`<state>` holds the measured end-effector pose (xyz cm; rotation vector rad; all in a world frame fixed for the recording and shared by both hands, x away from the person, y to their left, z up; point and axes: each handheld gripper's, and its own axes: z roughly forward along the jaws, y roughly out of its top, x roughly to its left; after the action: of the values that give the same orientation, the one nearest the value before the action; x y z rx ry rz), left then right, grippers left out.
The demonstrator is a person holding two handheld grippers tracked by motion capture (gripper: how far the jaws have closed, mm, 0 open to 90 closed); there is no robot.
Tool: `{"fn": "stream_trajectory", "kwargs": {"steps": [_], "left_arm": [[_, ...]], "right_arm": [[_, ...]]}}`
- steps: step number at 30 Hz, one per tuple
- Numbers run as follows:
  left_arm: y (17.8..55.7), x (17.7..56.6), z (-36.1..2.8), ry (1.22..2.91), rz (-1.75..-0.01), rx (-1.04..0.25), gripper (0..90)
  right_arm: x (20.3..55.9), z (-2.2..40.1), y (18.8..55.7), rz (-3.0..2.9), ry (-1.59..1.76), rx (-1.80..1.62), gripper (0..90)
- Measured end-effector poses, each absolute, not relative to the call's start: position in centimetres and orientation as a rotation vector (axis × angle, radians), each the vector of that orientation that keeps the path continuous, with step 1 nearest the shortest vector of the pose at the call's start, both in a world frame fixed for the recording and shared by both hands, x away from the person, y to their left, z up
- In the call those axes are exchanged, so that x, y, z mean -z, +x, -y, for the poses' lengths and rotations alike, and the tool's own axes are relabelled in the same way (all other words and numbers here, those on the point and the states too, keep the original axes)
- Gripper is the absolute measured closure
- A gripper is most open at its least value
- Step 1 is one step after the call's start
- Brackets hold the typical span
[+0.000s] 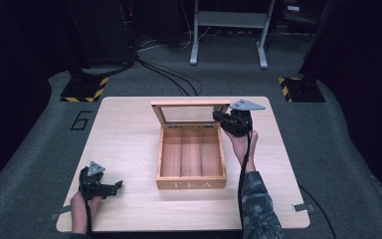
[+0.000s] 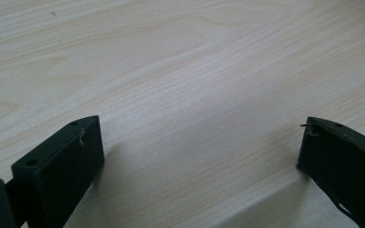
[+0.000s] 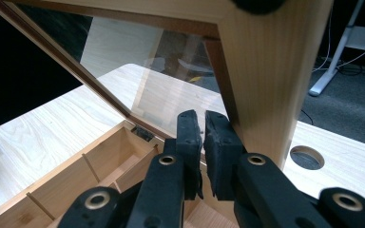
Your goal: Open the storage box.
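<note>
1. At centre of the table (image 1: pixel 129 119) sits the wooden tea box (image 1: pixel 191 183), lid (image 1: pixel 191 105) raised at the 12 o'clock side and leaning back on its hinges, so that all three compartments lie bare; no content seen inside.
2. At about 2 o'clock from the box comes the right gripper (image 3: pixel 203 137), jaws closed with only a thin slit between them and nothing clamped; tips rest at the right post of the lid frame, probably to push or steady the lid, though real contact cannot be told.
3. At about 8 o'clock, well apart from the box, lies the left gripper (image 2: pixel 199 142) low over bare wood, jaws wide apart, empty, seemingly only waiting.
</note>
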<state>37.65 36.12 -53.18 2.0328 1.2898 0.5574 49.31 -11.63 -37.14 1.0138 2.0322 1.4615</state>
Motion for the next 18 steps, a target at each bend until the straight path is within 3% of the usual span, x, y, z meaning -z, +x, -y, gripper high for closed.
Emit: {"fn": "stream_trajectory", "kwargs": {"steps": [18], "left_arm": [[37.66, 53.17, -36.13, 2.034, -1.289, -0.555, 1.1]], "right_arm": [[37.14, 11.63, 49.32, -2.032, 1.013, -1.461, 84.4]]}}
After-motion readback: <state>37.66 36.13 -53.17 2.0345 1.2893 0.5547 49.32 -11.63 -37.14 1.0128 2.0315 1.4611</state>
